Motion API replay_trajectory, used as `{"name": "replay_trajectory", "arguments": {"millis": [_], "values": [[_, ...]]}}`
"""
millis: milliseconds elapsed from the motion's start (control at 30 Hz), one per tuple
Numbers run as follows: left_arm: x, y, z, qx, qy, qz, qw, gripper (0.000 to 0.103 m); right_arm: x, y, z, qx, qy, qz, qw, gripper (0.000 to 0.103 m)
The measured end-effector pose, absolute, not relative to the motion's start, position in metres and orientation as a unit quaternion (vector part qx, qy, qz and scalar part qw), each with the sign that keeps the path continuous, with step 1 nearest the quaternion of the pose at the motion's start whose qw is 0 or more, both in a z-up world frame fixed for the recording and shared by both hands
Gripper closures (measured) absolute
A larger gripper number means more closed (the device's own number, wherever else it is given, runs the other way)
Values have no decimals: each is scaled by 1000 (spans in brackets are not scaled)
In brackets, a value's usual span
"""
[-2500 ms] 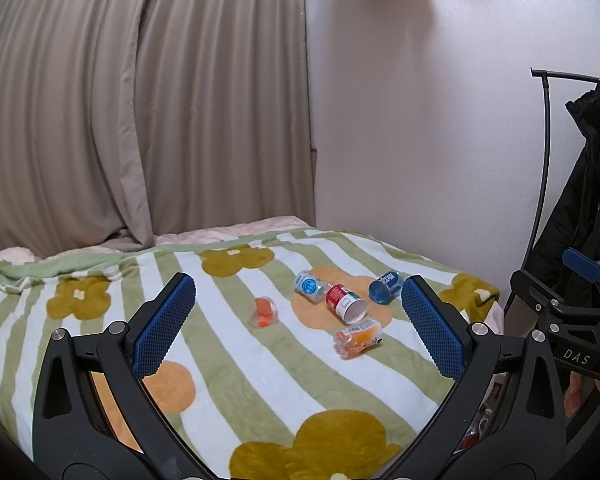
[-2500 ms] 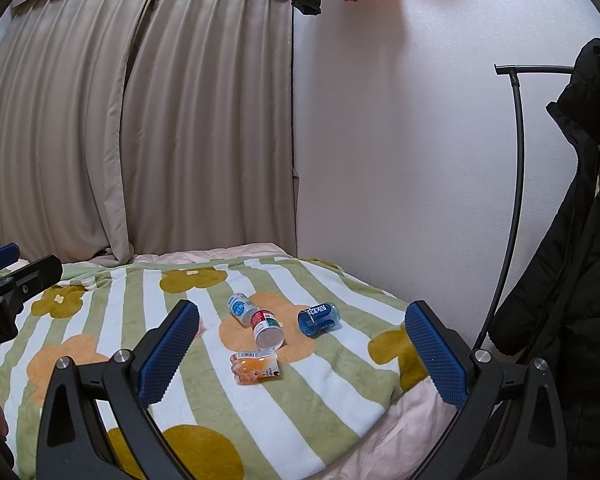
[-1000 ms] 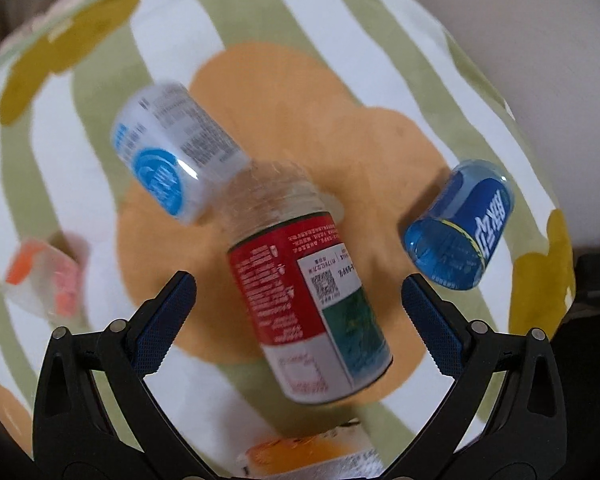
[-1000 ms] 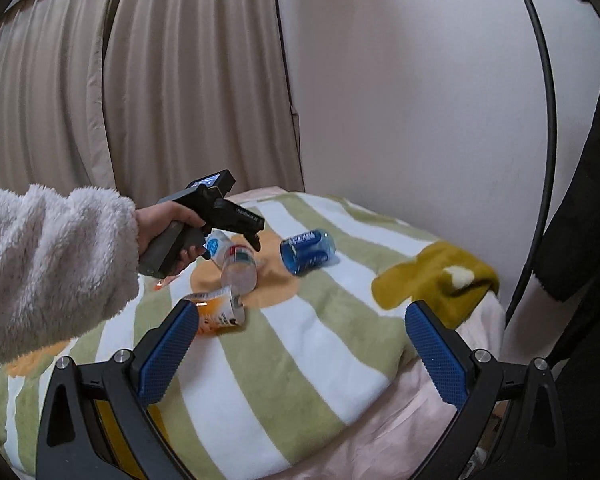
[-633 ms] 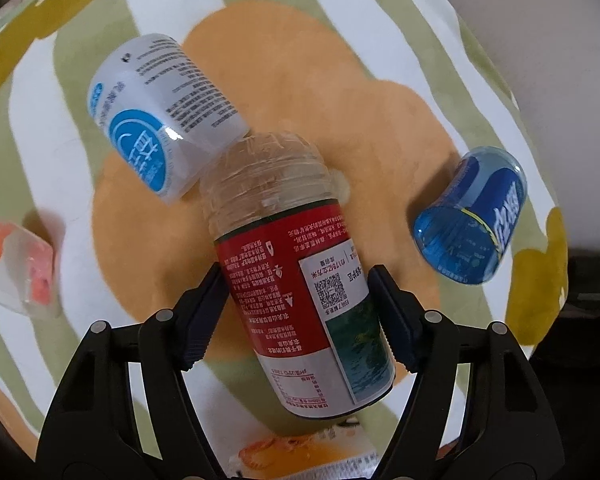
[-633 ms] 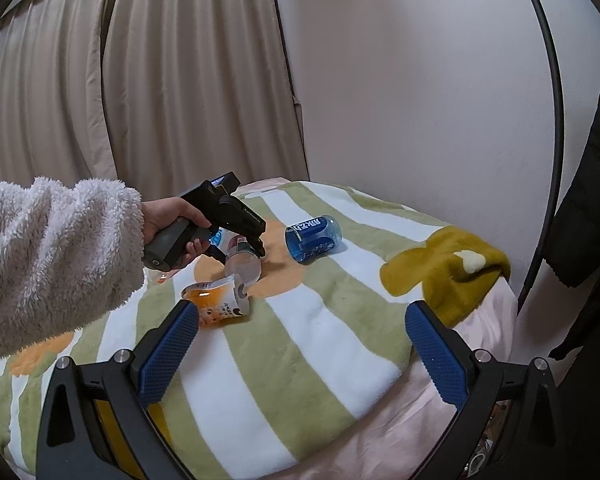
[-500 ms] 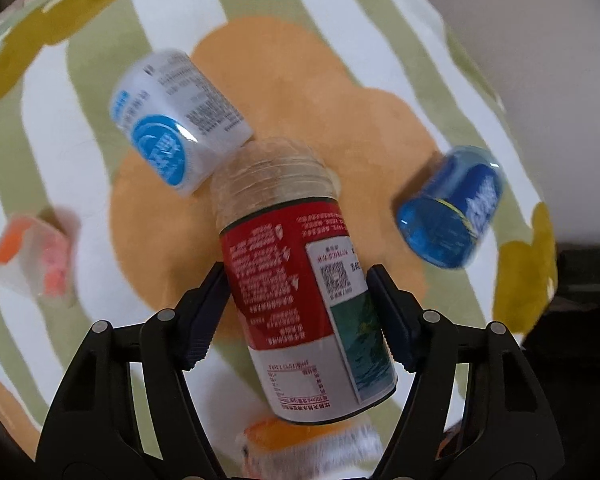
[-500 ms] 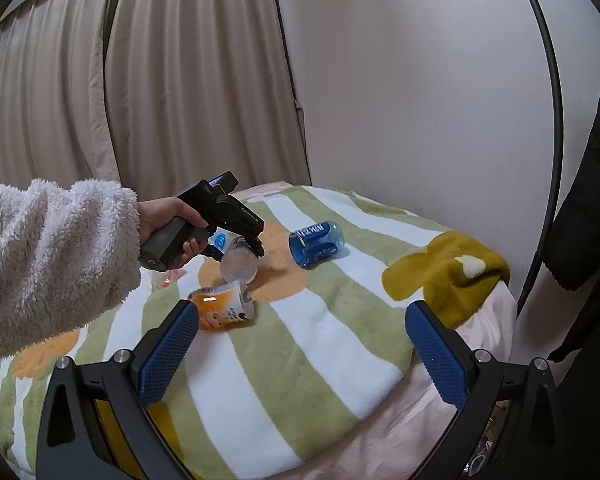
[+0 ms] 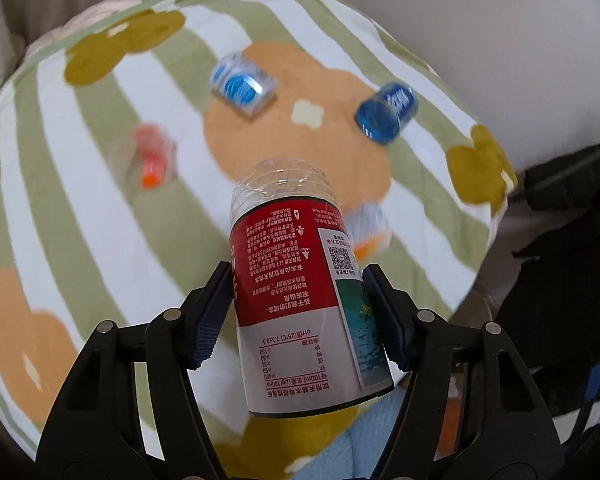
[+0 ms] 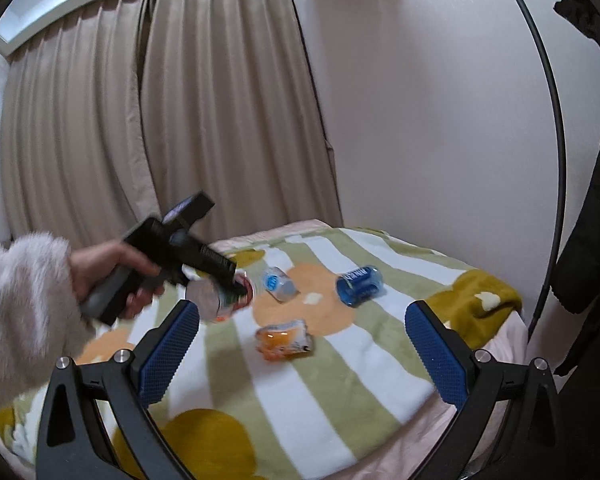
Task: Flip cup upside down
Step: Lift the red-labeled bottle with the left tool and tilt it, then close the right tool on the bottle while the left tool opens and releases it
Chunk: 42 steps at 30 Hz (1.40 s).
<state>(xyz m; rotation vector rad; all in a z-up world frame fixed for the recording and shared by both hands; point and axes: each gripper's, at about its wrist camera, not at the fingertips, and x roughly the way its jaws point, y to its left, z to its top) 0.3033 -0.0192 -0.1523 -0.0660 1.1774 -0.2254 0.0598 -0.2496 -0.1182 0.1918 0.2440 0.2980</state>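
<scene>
A clear cup with a red label (image 9: 296,280) hangs above the striped blanket (image 9: 80,220), tilted with its clear closed end pointing away from the camera. My left gripper (image 9: 300,312) is shut on its labelled middle. In the right wrist view a hand in a fluffy white sleeve holds that left gripper (image 10: 236,284) with the red-label cup (image 10: 224,296) off the bed. My right gripper (image 10: 300,344) stands open and empty nearer the bed's foot, well apart from the cup.
On the blanket (image 10: 340,380) lie a white-and-blue cup (image 10: 278,282), a blue cup (image 10: 358,280) and an orange cup (image 10: 284,338); a small orange-and-clear cup (image 9: 152,156) lies further left. Curtain (image 10: 180,120) behind, wall and dark coat (image 10: 596,200) at right.
The left gripper closed on the red-label cup and lifted it off the blanket, pulling back and up. The right gripper stayed open and shifted only slightly.
</scene>
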Motion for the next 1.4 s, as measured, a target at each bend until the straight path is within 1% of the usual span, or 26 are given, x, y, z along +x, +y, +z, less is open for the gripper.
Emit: {"name": "replay_trajectory", "arguments": {"millis": [167, 300, 367, 567, 633, 700, 733, 767, 900, 1000, 1033, 1067, 1133, 1233, 1333, 1400], "values": [[260, -8, -190, -43, 546, -96, 831, 40, 43, -241, -109, 92, 115, 160, 976, 0], [246, -11, -222, -54, 547, -86, 831, 40, 34, -236, -106, 78, 117, 162, 977, 0], [242, -16, -234, -43, 545, -81, 833, 40, 30, -235, -105, 72, 119, 162, 977, 0], [234, -27, -249, -22, 533, -67, 843, 40, 22, -236, -104, 63, 121, 156, 978, 0], [231, -27, -252, -20, 531, -63, 845, 38, 20, -236, -103, 63, 121, 154, 979, 0], [232, -26, -255, -13, 533, -56, 844, 28, 19, -237, -101, 64, 121, 153, 979, 0], [231, -26, -256, -10, 532, -53, 845, 14, 18, -237, -101, 63, 121, 152, 979, 0], [231, -25, -255, -9, 529, -51, 847, 7, 18, -238, -101, 63, 120, 152, 979, 0], [222, -18, -239, -13, 509, -50, 859, 6, 17, -237, -100, 62, 120, 151, 979, 0], [207, -6, -217, -15, 483, -44, 874, 6, 18, -236, -91, 57, 122, 160, 978, 0], [201, -2, -211, -18, 476, -43, 878, 5, 20, -236, -86, 58, 122, 169, 976, 0], [193, 5, -204, -21, 467, -40, 883, 0, 24, -236, -79, 60, 124, 188, 973, 0], [178, 14, -192, -23, 452, -37, 891, 0, 37, -233, -66, 58, 150, 213, 964, 0], [158, 27, -179, -21, 432, -30, 901, 0, 71, -216, -50, 31, 219, 230, 948, 0], [138, 37, -171, -10, 421, -25, 907, 0, 110, -194, -47, 34, 280, 261, 923, 0], [127, 45, -168, -6, 413, -26, 911, 0, 143, -174, -57, 51, 338, 293, 893, 0]]}}
